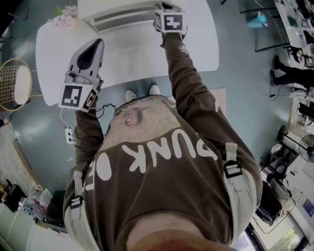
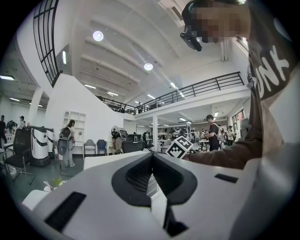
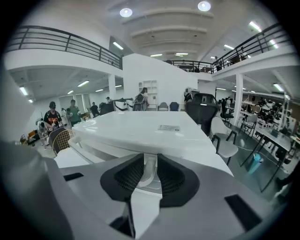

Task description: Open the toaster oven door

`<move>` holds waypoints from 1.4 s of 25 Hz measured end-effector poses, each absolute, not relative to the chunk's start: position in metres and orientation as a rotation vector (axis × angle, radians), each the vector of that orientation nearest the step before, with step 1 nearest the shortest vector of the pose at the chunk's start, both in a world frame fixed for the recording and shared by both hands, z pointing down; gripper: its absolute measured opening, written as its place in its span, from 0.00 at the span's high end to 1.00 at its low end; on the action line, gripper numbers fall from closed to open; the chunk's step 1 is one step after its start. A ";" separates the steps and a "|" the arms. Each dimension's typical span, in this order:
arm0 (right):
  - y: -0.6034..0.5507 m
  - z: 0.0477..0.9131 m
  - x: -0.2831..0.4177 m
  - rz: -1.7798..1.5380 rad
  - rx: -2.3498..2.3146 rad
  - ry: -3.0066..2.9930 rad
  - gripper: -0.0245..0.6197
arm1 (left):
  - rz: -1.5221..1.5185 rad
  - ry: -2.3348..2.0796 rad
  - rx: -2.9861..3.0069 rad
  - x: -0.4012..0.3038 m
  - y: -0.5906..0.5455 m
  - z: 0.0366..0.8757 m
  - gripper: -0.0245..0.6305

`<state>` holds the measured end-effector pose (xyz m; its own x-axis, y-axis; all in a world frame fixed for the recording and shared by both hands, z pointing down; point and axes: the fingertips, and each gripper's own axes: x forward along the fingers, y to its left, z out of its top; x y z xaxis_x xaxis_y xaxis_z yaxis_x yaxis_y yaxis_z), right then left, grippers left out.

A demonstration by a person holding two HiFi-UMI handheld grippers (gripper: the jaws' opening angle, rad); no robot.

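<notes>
A white toaster oven stands at the far edge of the white table. In the right gripper view its flat top fills the middle. The white door handle sits between the ribbed pads of my right gripper, filling the narrow gap, so the jaws are shut on it. From the head view only that gripper's marker cube shows at the oven's right front corner, hiding the jaws. My left gripper hovers over the table's left part, jaw tips together and empty.
A round wire basket stands on the floor left of the table, and flowers lie at its far left corner. A power strip lies on the floor. Chairs and people stand around the hall.
</notes>
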<state>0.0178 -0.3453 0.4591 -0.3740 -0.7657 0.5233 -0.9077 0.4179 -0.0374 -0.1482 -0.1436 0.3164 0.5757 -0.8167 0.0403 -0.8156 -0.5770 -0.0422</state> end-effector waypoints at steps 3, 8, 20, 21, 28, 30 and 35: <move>-0.347 0.460 0.016 0.454 1.412 -2.227 0.82 | -0.086 1.434 -2.773 -0.148 -0.144 0.316 0.96; -0.346 0.463 0.014 0.469 1.413 -2.226 0.82 | -0.082 1.423 -2.780 -0.148 -0.144 0.318 0.96; -0.311 0.474 0.021 0.529 1.421 -2.256 0.81 | -0.083 1.394 -2.796 -0.139 -0.136 0.320 0.96; -0.307 0.476 0.021 0.529 1.420 -2.257 0.81 | -0.083 1.393 -2.797 -0.138 -0.136 0.320 0.96; -0.278 0.481 0.025 0.447 1.408 -2.250 0.81 | -0.086 1.377 -2.807 -0.130 -0.129 0.319 0.96; -0.271 0.483 0.025 0.416 1.409 -2.245 0.81 | -0.087 1.379 -2.807 -0.130 -0.127 0.320 0.96; -0.253 0.507 0.030 0.414 1.427 -2.220 0.81 | -0.082 1.382 -2.802 -0.130 -0.122 0.318 0.96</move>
